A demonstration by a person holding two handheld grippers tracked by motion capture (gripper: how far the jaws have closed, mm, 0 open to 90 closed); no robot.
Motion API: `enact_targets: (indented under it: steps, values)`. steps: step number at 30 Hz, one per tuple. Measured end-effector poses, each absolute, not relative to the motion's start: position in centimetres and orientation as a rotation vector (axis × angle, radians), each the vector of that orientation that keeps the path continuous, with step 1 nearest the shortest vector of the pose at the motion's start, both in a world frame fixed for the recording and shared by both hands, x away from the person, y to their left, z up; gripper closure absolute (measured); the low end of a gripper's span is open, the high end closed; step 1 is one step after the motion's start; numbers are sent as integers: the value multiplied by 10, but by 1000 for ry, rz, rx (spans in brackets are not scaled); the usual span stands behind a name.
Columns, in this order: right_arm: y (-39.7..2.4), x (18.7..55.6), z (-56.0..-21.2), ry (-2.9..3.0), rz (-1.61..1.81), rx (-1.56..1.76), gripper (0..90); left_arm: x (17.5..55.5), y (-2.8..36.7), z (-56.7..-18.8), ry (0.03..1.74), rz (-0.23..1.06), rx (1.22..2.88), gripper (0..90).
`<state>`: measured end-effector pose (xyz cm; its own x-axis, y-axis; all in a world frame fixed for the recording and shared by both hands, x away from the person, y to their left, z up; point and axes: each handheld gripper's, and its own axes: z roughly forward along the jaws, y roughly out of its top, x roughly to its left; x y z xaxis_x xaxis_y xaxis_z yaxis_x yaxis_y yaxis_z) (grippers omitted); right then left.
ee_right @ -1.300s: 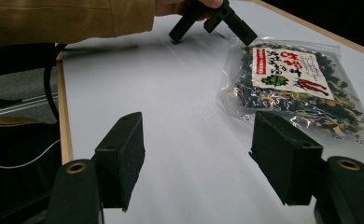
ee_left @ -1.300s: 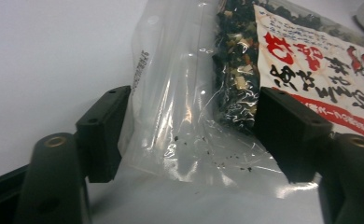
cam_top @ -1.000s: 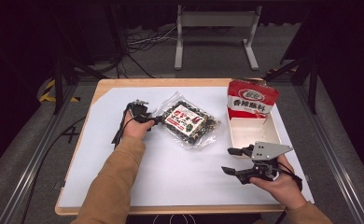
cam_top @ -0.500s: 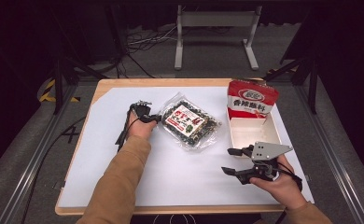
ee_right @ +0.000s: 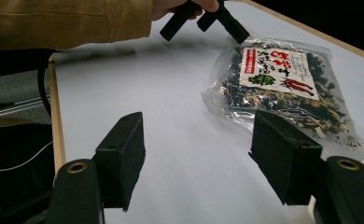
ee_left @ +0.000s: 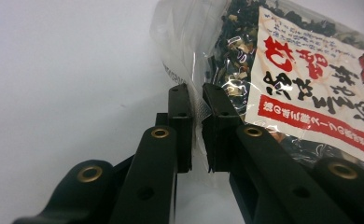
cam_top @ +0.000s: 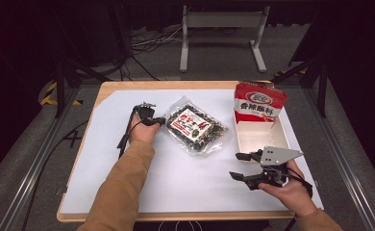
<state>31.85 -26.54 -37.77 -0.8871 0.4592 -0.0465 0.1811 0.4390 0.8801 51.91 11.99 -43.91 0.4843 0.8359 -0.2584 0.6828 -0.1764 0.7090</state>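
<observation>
Up close, the left gripper view shows the left hand-held gripper (ee_left: 196, 100), its jaws just closing, pinching the clear edge of the seaweed bag (ee_left: 283, 70) lying mid-table (cam_top: 128, 192); the high view adds the right hand-held gripper (cam_top: 238, 166), spread and empty.

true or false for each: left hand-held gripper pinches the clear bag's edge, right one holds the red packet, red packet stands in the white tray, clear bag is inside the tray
1. The left hand-held gripper pinches the clear bag's edge: true.
2. The right hand-held gripper holds the red packet: false, its jaws are open, holding nothing.
3. The red packet stands in the white tray: true.
4. The clear bag lies inside the tray: false, it lies on the table beside it.
</observation>
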Motion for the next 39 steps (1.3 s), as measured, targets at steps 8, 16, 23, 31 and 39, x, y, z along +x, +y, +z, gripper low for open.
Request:
enact_targets:
  steps: [8,16,23,31,39]
  values:
    - [-265,319,-377,2414,1421,551,352,513,127,-423,1225,234,1907,838]
    - [-265,318,-376,2411,1422,547,355,501,136,-398,1180,249,1861,853]
    - [-264,318,-375,2412,1422,545,365,482,137,-365,1068,283,1849,880]
    - [-266,318,-373,2406,1422,545,375,463,132,-340,961,306,1842,891]
    - [-267,318,-371,2398,1424,547,386,441,128,-317,844,377,1858,893]
